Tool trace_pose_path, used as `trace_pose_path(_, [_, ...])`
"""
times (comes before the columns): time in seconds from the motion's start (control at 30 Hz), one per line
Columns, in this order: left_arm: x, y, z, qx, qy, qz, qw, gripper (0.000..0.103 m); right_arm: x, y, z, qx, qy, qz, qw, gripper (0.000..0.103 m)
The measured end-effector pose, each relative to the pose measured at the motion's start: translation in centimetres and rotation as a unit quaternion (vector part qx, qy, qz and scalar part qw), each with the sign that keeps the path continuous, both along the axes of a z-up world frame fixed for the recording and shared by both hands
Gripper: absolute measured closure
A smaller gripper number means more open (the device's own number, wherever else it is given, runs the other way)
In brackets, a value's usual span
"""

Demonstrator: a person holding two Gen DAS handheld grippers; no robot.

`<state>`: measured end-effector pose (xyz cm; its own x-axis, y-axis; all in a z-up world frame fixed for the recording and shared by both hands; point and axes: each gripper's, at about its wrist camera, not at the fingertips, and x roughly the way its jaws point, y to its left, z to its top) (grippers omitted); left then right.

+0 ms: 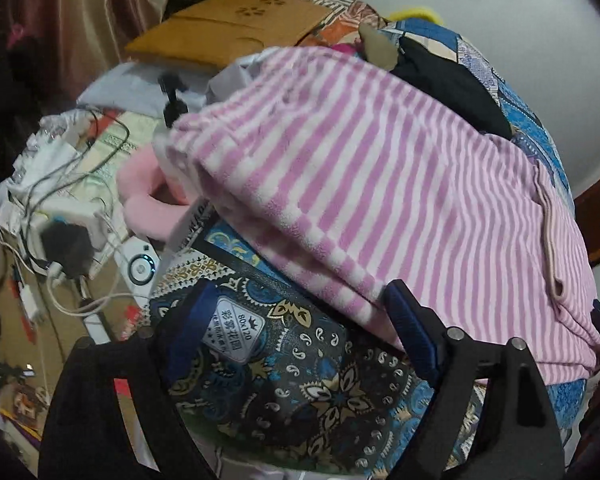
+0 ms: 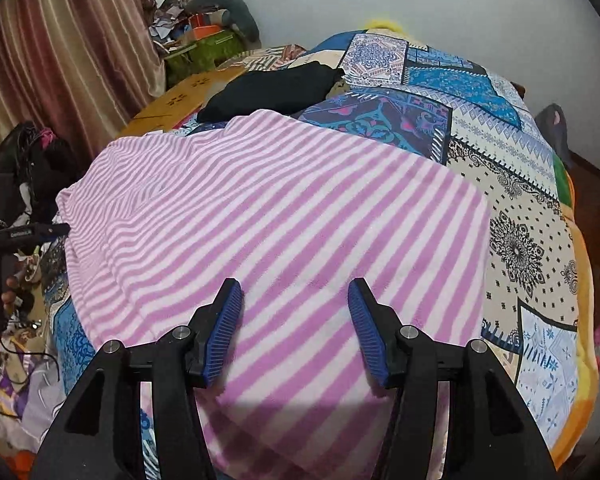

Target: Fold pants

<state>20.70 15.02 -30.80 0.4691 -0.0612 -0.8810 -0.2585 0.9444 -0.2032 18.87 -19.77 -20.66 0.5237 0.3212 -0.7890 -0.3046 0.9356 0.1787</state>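
Observation:
The pink-and-white striped pants lie spread in a folded stack on the patchwork bedspread. My right gripper hangs open just over their near part, with only flat cloth between its fingers. In the left wrist view the pants show layered edges and a loose drawstring at the right. My left gripper is open wide over a dark paisley cloth beside the pants' lower edge, its right fingertip close to that edge. It holds nothing. The left gripper also shows at the far left of the right wrist view.
A black garment lies on the bed beyond the pants. A cardboard box stands behind it. Left of the bed are a pink plush item and tangled cables with chargers. A striped curtain hangs at the left.

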Motion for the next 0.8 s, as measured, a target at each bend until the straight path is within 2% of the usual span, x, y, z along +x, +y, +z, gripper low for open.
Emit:
trace_pose_path(0.1, [0.7, -0.2, -0.1, 0.0, -0.008, 0.0, 1.0, 0.015, 0.2, 0.1, -0.1, -0.002, 0.002, 0.0, 1.0, 0.05])
trace_pose_path(0.27, [2.6, 0.7, -0.8, -0.042, -0.016, 0.021, 0.9988, 0.015, 0.0, 0.1, -0.2, -0.001, -0.003, 0.003, 1.0, 0.048])
trace_pose_path(0.37, [3.6, 1.0, -0.9, -0.048, -0.018, 0.029, 0.9983, 0.015, 0.1, 0.1, -0.3, 0.004, -0.005, 0.003, 1.0, 0.047])
trace_pose_path(0.43, [4.2, 1.0, -0.6, -0.043, -0.021, 0.03, 0.9984, 0.019, 0.1, 0.0, -0.3, 0.006, -0.006, 0.003, 1.0, 0.046])
trace_pose_path(0.53, [5.2, 1.0, -0.4, -0.026, -0.022, 0.038, 0.9987, 0.039, 0.2, -0.1, -0.4, 0.008, -0.009, 0.004, 1.0, 0.046])
trace_pose_path(0.6, [5.6, 0.4, 0.0, 0.005, -0.02, 0.03, 0.9993, 0.065, 0.2, -0.1, -0.4, 0.01, -0.01, 0.002, 1.0, 0.045])
trace_pose_path(0.63, [5.7, 0.1, 0.4, 0.015, -0.023, 0.024, 0.9993, 0.072, 0.2, -0.2, -0.4, 0.011, -0.01, 0.001, 1.0, 0.045])
trace_pose_path(0.67, [5.8, -0.2, 0.7, 0.019, -0.027, 0.018, 0.9993, 0.083, 0.2, -0.2, -0.3, 0.011, -0.01, 0.001, 1.0, 0.045])
trace_pose_path(0.8, [6.0, -2.2, 2.8, 0.064, -0.047, 0.002, 0.9968, 0.088, 0.1, -0.4, 0.0, 0.011, -0.009, -0.006, 1.0, 0.045])
